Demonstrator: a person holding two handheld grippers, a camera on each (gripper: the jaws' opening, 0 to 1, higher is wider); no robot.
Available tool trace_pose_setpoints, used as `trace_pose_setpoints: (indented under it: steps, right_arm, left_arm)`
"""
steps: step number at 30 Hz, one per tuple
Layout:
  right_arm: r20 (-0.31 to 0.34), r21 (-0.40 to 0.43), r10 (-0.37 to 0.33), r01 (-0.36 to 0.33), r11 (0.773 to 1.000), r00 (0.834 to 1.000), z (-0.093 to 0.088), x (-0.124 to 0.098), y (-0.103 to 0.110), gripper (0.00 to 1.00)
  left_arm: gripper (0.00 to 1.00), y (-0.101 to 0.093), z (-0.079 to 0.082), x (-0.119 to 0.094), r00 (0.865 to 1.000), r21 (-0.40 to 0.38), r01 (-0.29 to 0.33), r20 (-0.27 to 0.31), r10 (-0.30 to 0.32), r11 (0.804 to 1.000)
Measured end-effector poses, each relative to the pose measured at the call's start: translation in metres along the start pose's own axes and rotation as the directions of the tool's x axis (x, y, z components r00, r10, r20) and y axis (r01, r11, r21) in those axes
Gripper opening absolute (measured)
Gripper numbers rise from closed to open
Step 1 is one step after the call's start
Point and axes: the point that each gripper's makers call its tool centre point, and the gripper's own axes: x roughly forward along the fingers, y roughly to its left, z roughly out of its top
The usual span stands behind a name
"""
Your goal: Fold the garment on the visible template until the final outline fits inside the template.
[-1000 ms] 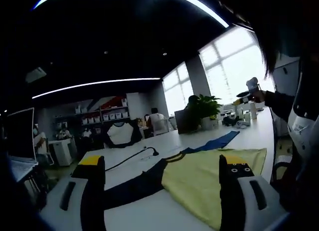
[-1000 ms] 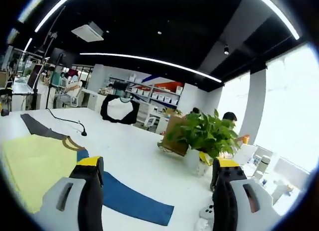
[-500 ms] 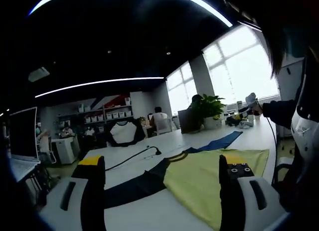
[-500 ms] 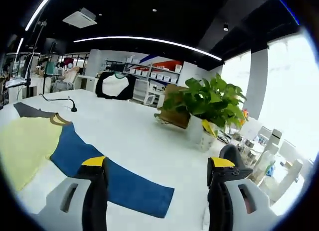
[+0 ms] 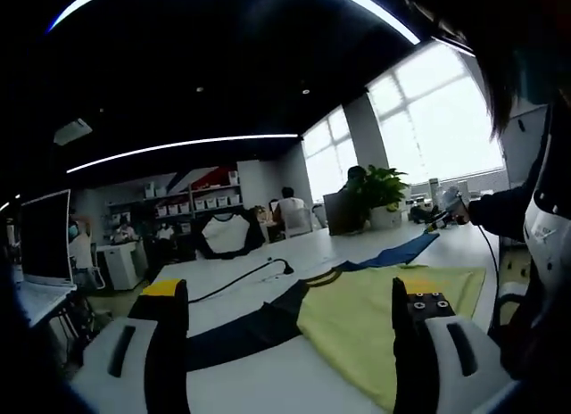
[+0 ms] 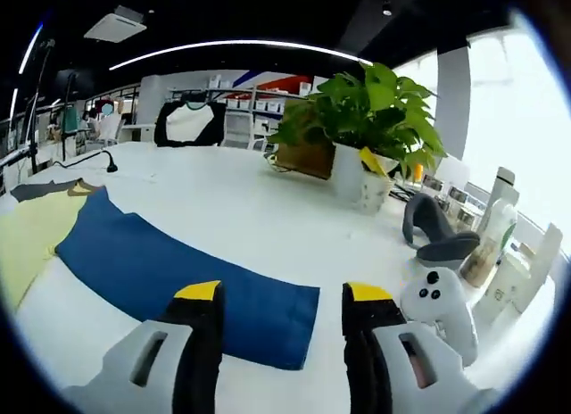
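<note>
The garment lies flat on the white table (image 6: 268, 209). It has a yellow body (image 5: 375, 311), a dark sleeve (image 5: 236, 329) and a blue sleeve (image 6: 169, 267). In the left gripper view my left gripper (image 5: 290, 320) hovers open at the near edge, one jaw over the dark sleeve and one over the yellow body. My right gripper (image 6: 284, 302) is open, low over the table, and the blue sleeve's cuff end lies just past its tips. In the left gripper view the right gripper (image 5: 449, 202) is small and far off, held at the blue sleeve's (image 5: 393, 253) far end.
A potted plant (image 6: 366, 120) stands behind the sleeve. A white controller (image 6: 437, 302), a grey headset (image 6: 437, 240) and bottles (image 6: 495, 231) crowd the right. A black cable (image 5: 241, 276) crosses the table past the collar. A monitor (image 5: 45, 240) stands far left.
The right gripper has come down toward the blue sleeve's end, and its jaws stand closer together. The left gripper has hardly moved.
</note>
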Motion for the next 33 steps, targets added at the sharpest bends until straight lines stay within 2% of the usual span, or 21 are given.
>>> trace_pose_setpoints:
  steps: [6,11,14,20,23,24,25,27,29,33]
  right_arm:
    - [-0.024,0.022,0.002,-0.002,1.000,1.000,-0.012,0.004,0.001,0.46]
    - [-0.016,0.055,0.005,-0.004,0.998,1.000,-0.018,0.005,0.001,0.40]
    - [-0.036,0.065,0.009,-0.006,0.998,0.999,-0.024,0.006,0.002,0.39]
    - [-0.018,0.091,0.014,-0.012,0.996,1.000,-0.025,0.010,-0.002,0.33]
    - [-0.009,0.093,0.036,-0.035,0.995,0.999,-0.025,0.012,0.001,0.22]
    - [-0.007,0.103,0.034,-0.034,0.994,0.999,-0.025,0.012,0.002,0.20]
    - [0.001,0.159,0.024,-0.024,0.987,1.000,-0.025,0.014,0.002,0.20]
    - [0.001,0.116,0.021,-0.021,0.993,1.000,-0.025,0.014,0.001,0.20]
    - [0.011,0.143,0.013,-0.014,0.990,1.000,-0.026,0.014,0.000,0.19]
    - [0.014,0.136,-0.018,0.016,0.991,1.000,-0.026,0.016,-0.007,0.12]
  left_arm:
    - [1.00,0.003,0.001,-0.001,1.000,-0.034,-0.010,0.013,0.010,0.999]
    - [0.99,0.005,0.000,-0.001,1.000,-0.048,-0.020,0.015,0.021,0.999]
    - [1.00,0.008,-0.006,0.001,0.999,-0.032,-0.047,-0.009,0.047,0.998]
    - [0.99,0.008,-0.007,-0.002,0.998,-0.029,-0.059,-0.014,0.059,0.998]
    - [0.99,0.012,-0.007,-0.004,0.998,-0.026,-0.067,-0.021,0.066,0.997]
    - [0.99,0.012,-0.008,-0.004,0.998,-0.027,-0.068,-0.022,0.067,0.997]
    - [0.99,0.013,-0.009,-0.004,0.997,-0.032,-0.067,-0.027,0.067,0.997]
    - [0.99,0.012,-0.010,-0.003,0.998,-0.042,-0.061,-0.028,0.060,0.997]
    - [0.99,0.011,-0.011,-0.002,0.998,-0.044,-0.055,-0.031,0.053,0.998]
    - [0.99,0.009,-0.015,0.000,0.998,-0.041,-0.050,-0.045,0.048,0.998]
